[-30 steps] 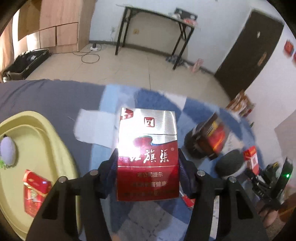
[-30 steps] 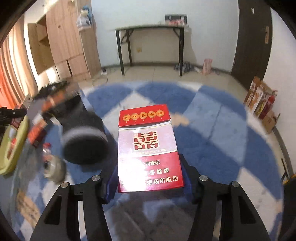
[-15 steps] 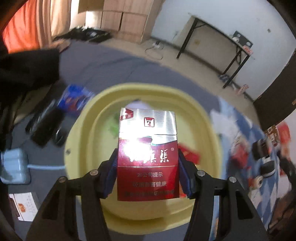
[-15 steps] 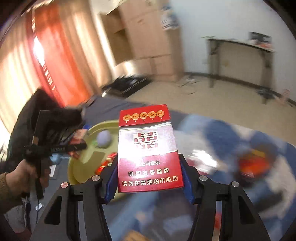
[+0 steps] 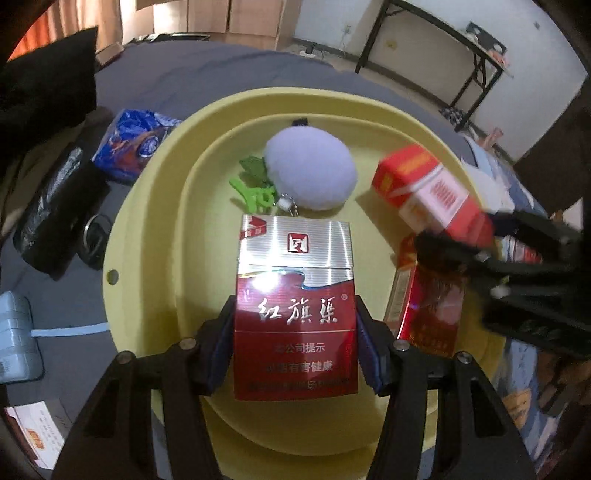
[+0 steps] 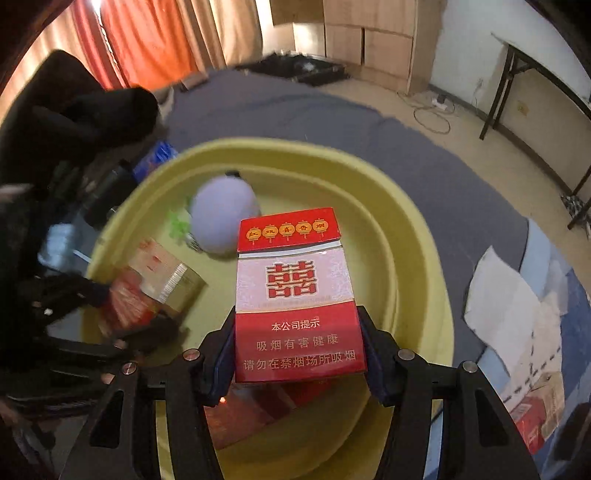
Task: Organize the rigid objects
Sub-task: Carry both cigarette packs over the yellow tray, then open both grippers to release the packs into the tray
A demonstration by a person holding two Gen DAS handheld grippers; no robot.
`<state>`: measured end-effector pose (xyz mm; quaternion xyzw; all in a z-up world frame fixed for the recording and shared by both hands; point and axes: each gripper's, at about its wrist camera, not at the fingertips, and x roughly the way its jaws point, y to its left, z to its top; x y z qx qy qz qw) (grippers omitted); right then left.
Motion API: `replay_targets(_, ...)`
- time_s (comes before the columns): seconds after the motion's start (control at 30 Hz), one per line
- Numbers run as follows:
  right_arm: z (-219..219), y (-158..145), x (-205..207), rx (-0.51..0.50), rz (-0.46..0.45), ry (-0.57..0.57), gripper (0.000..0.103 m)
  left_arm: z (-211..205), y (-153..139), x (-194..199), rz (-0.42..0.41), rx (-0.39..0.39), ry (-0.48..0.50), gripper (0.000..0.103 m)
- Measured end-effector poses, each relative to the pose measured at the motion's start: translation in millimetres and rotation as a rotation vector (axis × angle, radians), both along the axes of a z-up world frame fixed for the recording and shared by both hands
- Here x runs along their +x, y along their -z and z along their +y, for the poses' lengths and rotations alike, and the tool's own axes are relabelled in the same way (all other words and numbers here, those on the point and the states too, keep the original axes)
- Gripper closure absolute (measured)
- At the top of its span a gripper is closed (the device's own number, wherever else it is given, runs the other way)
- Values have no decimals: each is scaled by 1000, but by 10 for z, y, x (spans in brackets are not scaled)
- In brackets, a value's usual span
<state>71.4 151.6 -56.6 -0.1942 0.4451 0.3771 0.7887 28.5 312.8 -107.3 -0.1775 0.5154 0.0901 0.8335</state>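
Both grippers hang over the shallow pale-yellow plastic tub (image 5: 147, 206), each carrying a pack, so the step in hand looks like the drop-off. The left gripper (image 5: 295, 354) has its jaws about half open and clamped on the flanks of a dark-red and silver cigarette pack (image 5: 295, 306); the right gripper (image 6: 299, 350) is closed the same way on a red and white cigarette pack with a double-happiness mark (image 6: 297, 295). In the left wrist view the right-hand pack sits at 2 o'clock from the held one, and a dark-red glossy box (image 5: 428, 306) lies in the tub at 3 o'clock, with a fluffy lilac pompom keyring (image 5: 310, 168) at 12 o'clock beside a green plastic clip (image 5: 255, 194). The next move probably calls for lowering each pack to a bare patch of the tub floor, clear of the pompom and of the other gripper, then parting the jaws. The tub rests on a grey-blue cloth (image 6: 332, 118); a blue foil snack packet (image 5: 133, 144) lies at 10 o'clock outside it. Beyond are a beige tiled floor (image 6: 461, 147), orange curtains (image 6: 147, 33), a wooden cabinet (image 6: 369, 40) and a black-legged table (image 5: 443, 40).
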Motion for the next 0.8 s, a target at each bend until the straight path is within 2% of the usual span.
replay_targets(0.1, -3, -21, 49, 25, 2, 10, 45, -16, 9, 5, -16, 14, 9, 43)
replay_targets(0.17, -48, -74, 24, 38, -9, 18, 43, -35, 25, -56, -28, 23, 22, 36)
replay_targets(0.23, -126, -181, -43, 116, -3, 31, 25, -31, -27, -17, -28, -1, 18, 24)
replay_targets(0.27, -227, -250, -75, 155, 0, 47, 10, -24, -64, -38, -45, -28, 14, 16)
replay_targets(0.3, -396, -360, -120, 221, 2, 74, 4, -3, -139, -102, -72, -39, 5, 6)
replay_targets(0.37, -680, -514, -200, 287, -15, 119, 2, -14, -286, -164, -106, -19, -6, 0)
replay_targets(0.47, -1391, -766, -438, 356, -97, 219, 0, -85, -524, -183, -149, -22, 14, 0)
replay_targets(0.57, -2029, -819, -712, 383, -159, 315, 0, -346, -787, -95, -192, -23, 83, 0)
replay_targets(0.7, -3026, -706, -1035, 289, -246, 518, 0, -959, -1024, 169, -208, 17, 248, 0)
replay_targets(0.8, -3666, -521, -1112, 265, -214, 645, 0, -1438, -1075, 350, -205, 38, 354, 0)
